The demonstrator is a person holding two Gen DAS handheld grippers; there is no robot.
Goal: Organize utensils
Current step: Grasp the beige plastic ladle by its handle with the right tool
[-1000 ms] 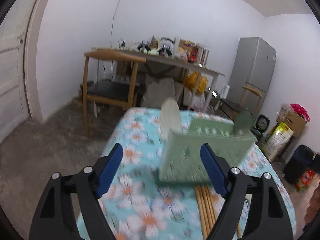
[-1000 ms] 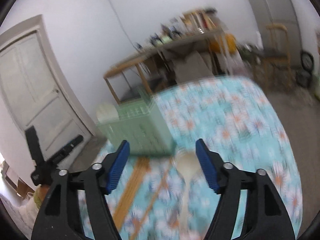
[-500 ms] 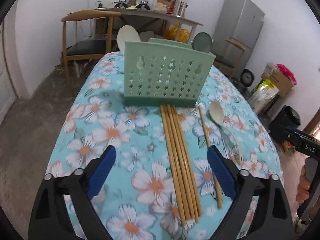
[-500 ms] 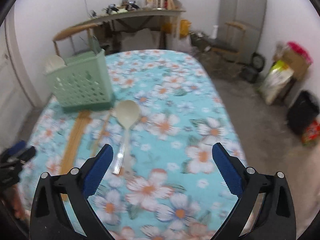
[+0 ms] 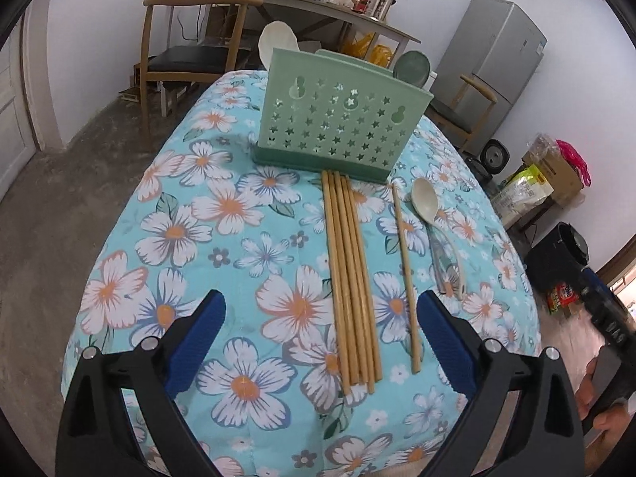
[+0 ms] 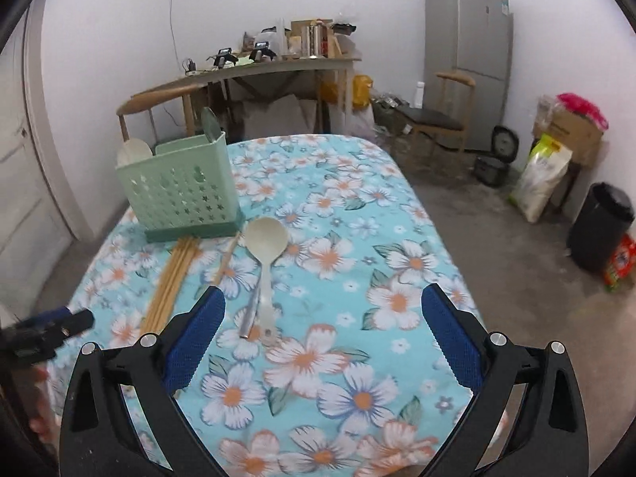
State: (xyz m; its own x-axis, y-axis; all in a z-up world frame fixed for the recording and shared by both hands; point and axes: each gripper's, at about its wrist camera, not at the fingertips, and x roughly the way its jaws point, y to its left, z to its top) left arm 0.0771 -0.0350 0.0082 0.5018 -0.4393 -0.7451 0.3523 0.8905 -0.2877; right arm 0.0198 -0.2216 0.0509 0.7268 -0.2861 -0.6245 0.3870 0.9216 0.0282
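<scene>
A green perforated utensil holder (image 5: 342,119) (image 6: 181,190) stands on the floral tablecloth (image 5: 222,206). A white spoon (image 5: 278,39) and a green spoon (image 5: 411,65) stick out of it. In front of it lies a bundle of wooden chopsticks (image 5: 349,270) (image 6: 175,278). To their right are a single chopstick (image 5: 403,270), a cream spoon (image 5: 425,200) (image 6: 265,242) and a metal handle (image 6: 250,314). My left gripper (image 5: 320,330) hangs open over the near chopstick ends. My right gripper (image 6: 322,330) hangs open over bare cloth, right of the spoon handle.
Behind the table stand a wooden chair (image 5: 187,51), a cluttered side table (image 6: 278,63) and a grey fridge (image 6: 467,55). A second chair (image 6: 441,119), bags, a box and a black bin (image 6: 600,226) line the right wall. The table's near edge (image 5: 278,453) is close below me.
Both views have tipped down from the room onto the tabletop. The holder now sits farther from both grippers, the utensils have come into view, and both pairs of jaws stand wider.
</scene>
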